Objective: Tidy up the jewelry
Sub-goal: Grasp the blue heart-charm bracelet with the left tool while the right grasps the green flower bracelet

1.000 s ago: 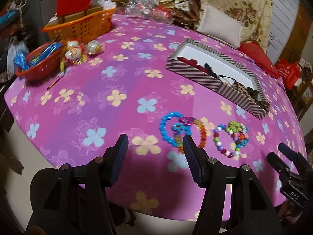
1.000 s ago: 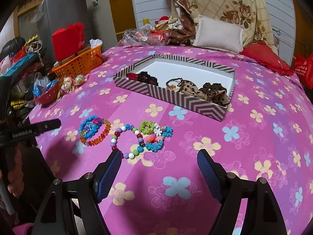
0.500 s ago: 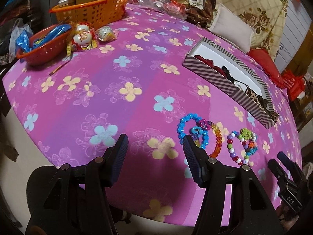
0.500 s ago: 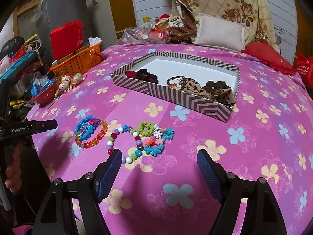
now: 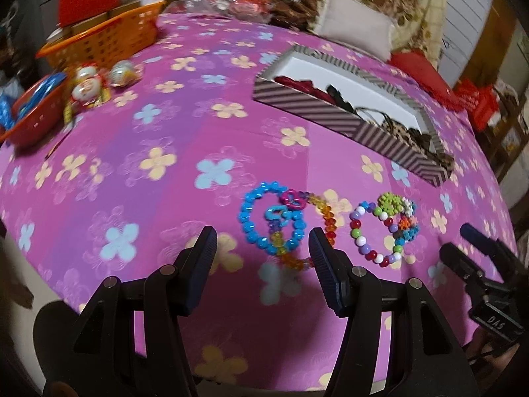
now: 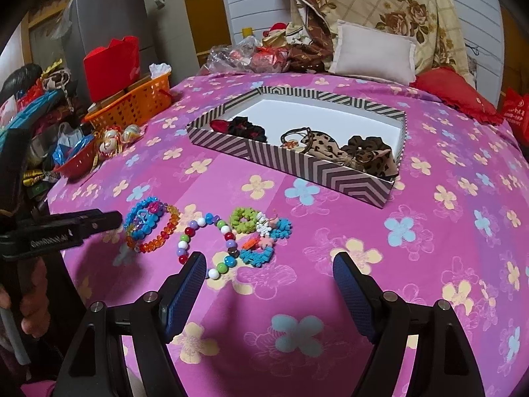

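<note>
Two clusters of bead bracelets lie on the pink flowered tablecloth. A blue bracelet [image 5: 264, 221] overlaps an orange-yellow one [image 5: 325, 218]; to its right lie a multicoloured round-bead bracelet [image 5: 363, 241] and small flower-shaped ones [image 5: 393, 203]. They also show in the right wrist view: the blue bracelet [image 6: 143, 218], the round-bead bracelet [image 6: 205, 244], the flower-shaped ones [image 6: 261, 231]. A striped box [image 6: 330, 173] behind holds scrunchies [image 6: 363, 152]. My left gripper [image 5: 263, 248] is open, just short of the blue bracelet. My right gripper [image 6: 269, 274] is open, just short of the flower-shaped bracelets.
An orange basket [image 5: 109, 39], a red bowl [image 5: 29, 122] and small figurines [image 5: 89, 87] stand at the table's far left. Pillows [image 6: 373, 53] and bags of clutter [image 6: 261, 56] lie behind the box. The table edge curves close under both grippers.
The left gripper has swung right and closer, so the blue and orange bracelets now lie between its fingers. The right gripper has moved slightly forward toward the beads.
</note>
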A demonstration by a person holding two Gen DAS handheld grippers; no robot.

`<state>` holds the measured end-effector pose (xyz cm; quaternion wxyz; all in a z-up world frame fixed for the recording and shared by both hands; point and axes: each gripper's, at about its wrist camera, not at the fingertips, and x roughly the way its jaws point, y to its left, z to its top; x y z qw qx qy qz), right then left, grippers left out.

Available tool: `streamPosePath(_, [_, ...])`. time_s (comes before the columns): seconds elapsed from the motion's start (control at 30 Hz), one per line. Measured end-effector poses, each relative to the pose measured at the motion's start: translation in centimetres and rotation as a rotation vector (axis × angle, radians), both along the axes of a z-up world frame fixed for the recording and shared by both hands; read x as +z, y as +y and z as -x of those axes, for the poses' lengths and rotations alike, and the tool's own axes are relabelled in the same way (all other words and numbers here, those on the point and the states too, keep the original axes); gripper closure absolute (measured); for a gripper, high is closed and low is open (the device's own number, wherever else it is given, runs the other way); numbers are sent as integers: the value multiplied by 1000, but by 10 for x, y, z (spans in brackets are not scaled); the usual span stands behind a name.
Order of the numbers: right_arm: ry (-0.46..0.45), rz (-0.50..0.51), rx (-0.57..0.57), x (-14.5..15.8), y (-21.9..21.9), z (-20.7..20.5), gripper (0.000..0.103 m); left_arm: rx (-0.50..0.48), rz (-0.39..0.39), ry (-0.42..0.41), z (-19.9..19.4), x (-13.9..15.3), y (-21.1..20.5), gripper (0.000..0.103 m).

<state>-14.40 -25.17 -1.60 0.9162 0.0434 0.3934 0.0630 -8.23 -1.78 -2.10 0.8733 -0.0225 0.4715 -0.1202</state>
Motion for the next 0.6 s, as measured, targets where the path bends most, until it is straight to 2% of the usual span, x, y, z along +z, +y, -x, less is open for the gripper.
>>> streamPosePath(0.03, [2,-3,-2,-1,-1,-1,26,-19,-4,6,-2,-2,-4,46])
streamPosePath(0.1, [5,-11,-5,-2,-3,-2,26,-36,-17,14,-6,-5,-8,57])
streamPosePath(0.2, [10,-19,-5,-3,-6,-4,26,-64,-32,38,-11,-13,-13,65])
streamPosePath(0.3, [16,-21,-2,-5,-5,-7,26,-85,-32,56,-16,-18,-14,68])
streamPosePath(0.6, [37,-26,7,-11,-4,-18,26,-161,-55,42,-22,-18,-21,77])
